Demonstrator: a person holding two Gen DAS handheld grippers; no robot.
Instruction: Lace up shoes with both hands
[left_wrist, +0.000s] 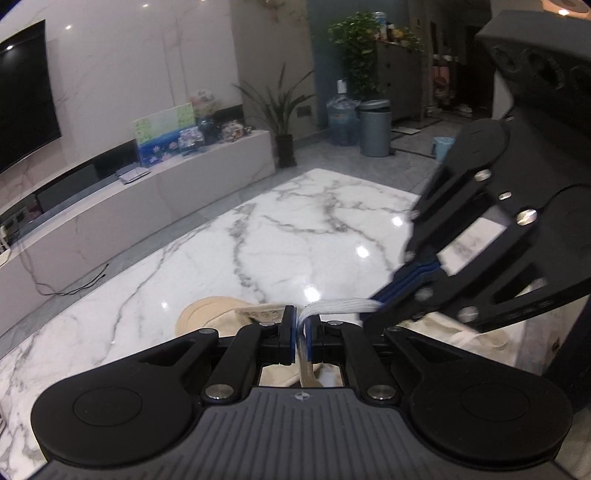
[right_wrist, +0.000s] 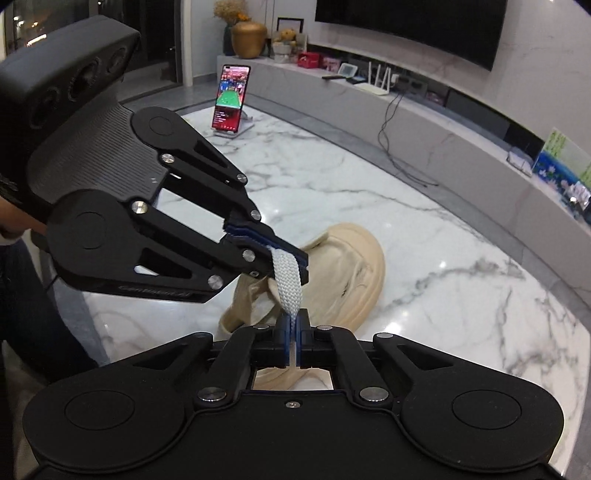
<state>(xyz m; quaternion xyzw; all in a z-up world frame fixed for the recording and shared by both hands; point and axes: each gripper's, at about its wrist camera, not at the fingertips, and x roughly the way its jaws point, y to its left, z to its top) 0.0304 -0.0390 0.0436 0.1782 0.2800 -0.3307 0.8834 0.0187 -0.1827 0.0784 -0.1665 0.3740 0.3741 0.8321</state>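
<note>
Marble tabletop, white w/ grey veins, glossy, carries the work: a beige shoe lies on it, just below both tools.

Nearest, the right hand-held gripper has its blue pads pressed together on a flat white lace. The left hand-held gripper, just above and to the left in the right-wrist view, pinches the same lace a bit further along. So a short span runs taut between the two, directly over the shoe's opening. Left-wrist view confirms: left hand-held gripper clamped on the lace, which bends over toward the right hand-held gripper.

Prob. reason for the double hold: one side anchors the lace while the other takes the free end, so it doesn't slip back thru an eyelet and stays flat, not twisted. Which eyelet it's aimed at – can't tell, hidden under the tools.

Further out on the tabletop, a phone stands on a stand, screen lit, well apart from the shoe.

Beyond: grey floor, long low TV bench w/ clutter, cables, a router; dark TV on a marble wall. Far end has plants, a bin, a water bottle.
</note>
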